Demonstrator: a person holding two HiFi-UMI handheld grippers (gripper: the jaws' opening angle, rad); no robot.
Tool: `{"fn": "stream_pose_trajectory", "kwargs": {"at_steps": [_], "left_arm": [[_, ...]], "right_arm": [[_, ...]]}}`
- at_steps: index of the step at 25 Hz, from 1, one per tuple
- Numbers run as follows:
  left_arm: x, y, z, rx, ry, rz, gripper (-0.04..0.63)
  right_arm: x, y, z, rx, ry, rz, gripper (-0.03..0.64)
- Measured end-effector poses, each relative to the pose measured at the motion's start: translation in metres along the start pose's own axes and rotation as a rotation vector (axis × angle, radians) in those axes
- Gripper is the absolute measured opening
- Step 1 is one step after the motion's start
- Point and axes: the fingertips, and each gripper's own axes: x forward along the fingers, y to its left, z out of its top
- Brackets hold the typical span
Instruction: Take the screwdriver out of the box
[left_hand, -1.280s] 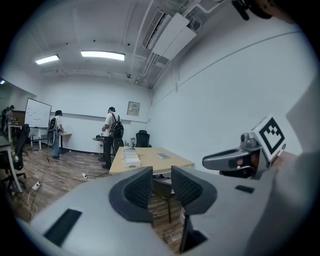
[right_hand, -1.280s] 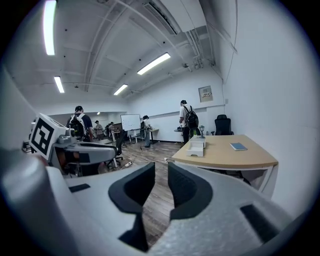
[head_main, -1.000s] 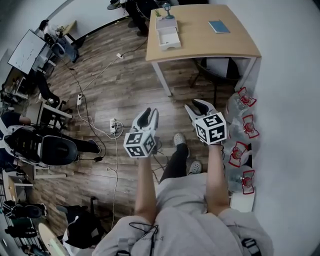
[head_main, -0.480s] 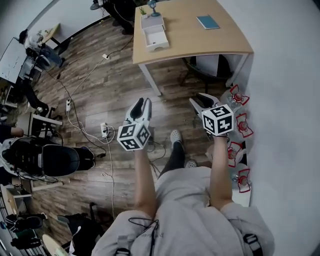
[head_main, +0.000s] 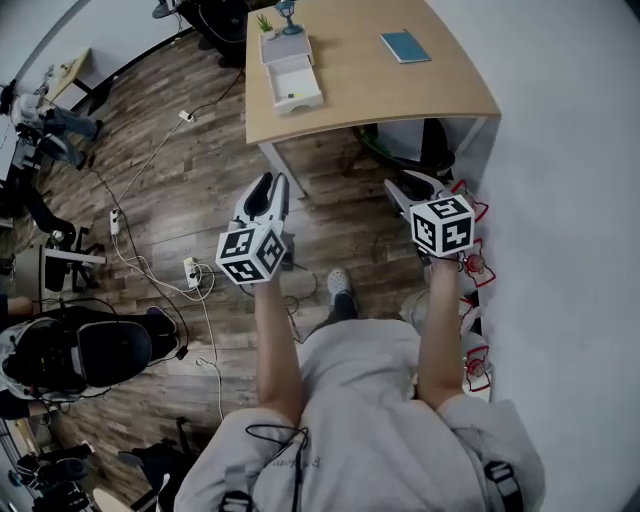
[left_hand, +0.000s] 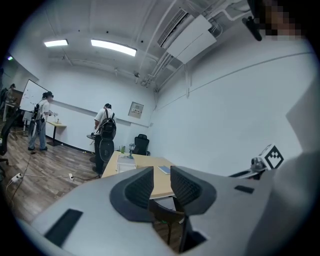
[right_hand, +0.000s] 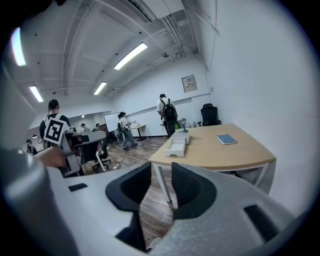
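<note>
A white open box (head_main: 291, 78) stands on the wooden table (head_main: 380, 85) ahead of me, next to a small plant and a lamp. A small pale item lies in its front compartment; I cannot tell whether it is the screwdriver. My left gripper (head_main: 268, 192) and right gripper (head_main: 412, 186) hang in the air over the floor, short of the table, both pointing at it. Each is open with nothing between its jaws. In the left gripper view the left gripper (left_hand: 161, 187) frames the table (left_hand: 145, 170). In the right gripper view the right gripper (right_hand: 161, 189) looks at the box (right_hand: 177, 145).
A blue book (head_main: 405, 46) lies on the table's right side. A dark chair (head_main: 400, 150) is tucked under the table. Water bottles (head_main: 470, 265) line the right wall. Cables and a power strip (head_main: 190, 270) lie on the wooden floor at left. People (left_hand: 105, 130) stand far off.
I have walked toward the table: it now sits nearer in the head view. Both grippers have moved forward with me, still held apart and empty.
</note>
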Motion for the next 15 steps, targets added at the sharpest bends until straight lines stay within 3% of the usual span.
{"fn": "stream_pose_trajectory", "kwargs": {"at_steps": [15], "left_arm": [[0.107,0.122,0.008,-0.064,0.022,-0.035,0.1]], "right_arm": [[0.137,-0.028,0.036,0.057,0.035,-0.06,0.132]]}}
